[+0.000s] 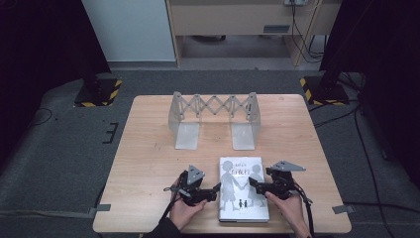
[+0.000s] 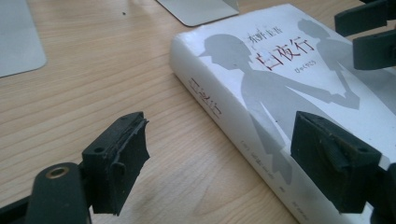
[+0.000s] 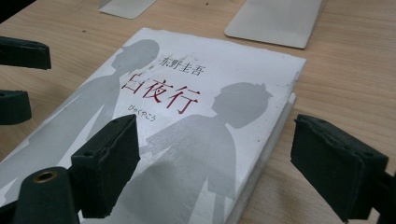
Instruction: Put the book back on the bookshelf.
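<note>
Fingers (image 2: pixel 119 165) of both grippers open, flanking book (image 1: pixel 242 187) — ungripped, flat at near edge; far rack (image 1: pixel 214 119) awaiting.

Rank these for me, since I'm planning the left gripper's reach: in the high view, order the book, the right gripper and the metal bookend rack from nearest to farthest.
From the left gripper:
1. Book, beside it, front centre.
2. Right gripper, across the book.
3. Metal bookend rack, toward the table's far side.
</note>
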A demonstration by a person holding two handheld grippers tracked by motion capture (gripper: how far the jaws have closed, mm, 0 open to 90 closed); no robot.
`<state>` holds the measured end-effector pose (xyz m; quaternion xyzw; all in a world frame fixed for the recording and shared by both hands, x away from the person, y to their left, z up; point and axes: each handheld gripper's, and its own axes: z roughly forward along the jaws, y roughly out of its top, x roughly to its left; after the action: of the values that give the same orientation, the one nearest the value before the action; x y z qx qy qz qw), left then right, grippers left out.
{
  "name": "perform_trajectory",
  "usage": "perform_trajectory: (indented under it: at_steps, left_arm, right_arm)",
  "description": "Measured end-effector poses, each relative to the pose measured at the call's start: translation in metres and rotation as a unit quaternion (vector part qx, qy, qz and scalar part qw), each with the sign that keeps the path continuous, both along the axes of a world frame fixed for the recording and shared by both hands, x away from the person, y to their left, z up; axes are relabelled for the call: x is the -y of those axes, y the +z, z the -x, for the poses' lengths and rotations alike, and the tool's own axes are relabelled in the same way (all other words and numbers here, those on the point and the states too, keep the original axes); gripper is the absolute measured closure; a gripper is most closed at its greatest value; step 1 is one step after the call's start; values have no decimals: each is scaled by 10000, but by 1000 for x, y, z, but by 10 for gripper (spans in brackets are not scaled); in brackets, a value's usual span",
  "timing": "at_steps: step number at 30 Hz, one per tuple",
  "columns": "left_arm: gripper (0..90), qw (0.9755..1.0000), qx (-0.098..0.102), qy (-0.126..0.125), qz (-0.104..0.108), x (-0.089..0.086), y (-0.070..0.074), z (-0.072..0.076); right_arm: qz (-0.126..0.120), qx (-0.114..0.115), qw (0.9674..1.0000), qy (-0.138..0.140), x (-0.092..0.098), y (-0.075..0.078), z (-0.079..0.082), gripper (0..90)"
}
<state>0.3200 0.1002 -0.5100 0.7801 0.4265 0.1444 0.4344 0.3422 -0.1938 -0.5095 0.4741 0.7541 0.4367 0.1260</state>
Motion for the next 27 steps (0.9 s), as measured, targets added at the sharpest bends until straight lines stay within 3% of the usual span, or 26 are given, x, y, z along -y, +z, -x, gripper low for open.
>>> perform_trajectory:
  at_steps: [8,13,20,24,27]
  left_arm:
    - [174,9998,-70,-195,-22,13,-4,0]
    - [151,9997,-6,-233,-5,18,-5,-2]
    - [142,9996,13,-284,37,21,-7,-3]
    - [142,9996,30,-289,44,21,-7,-3]
    - [137,9995,25,-294,57,21,-7,-3]
  right_arm:
    - [-37,-93,9999,35,-2,-4,-2,155]
    - [-51,-131,9999,76,-4,-6,-2,159]
    - [-95,-97,9999,91,-5,-6,-2,158]
    - [-276,75,9995,97,-3,-2,-1,167]
    - [-231,7,9997,88,-2,-4,-2,169]
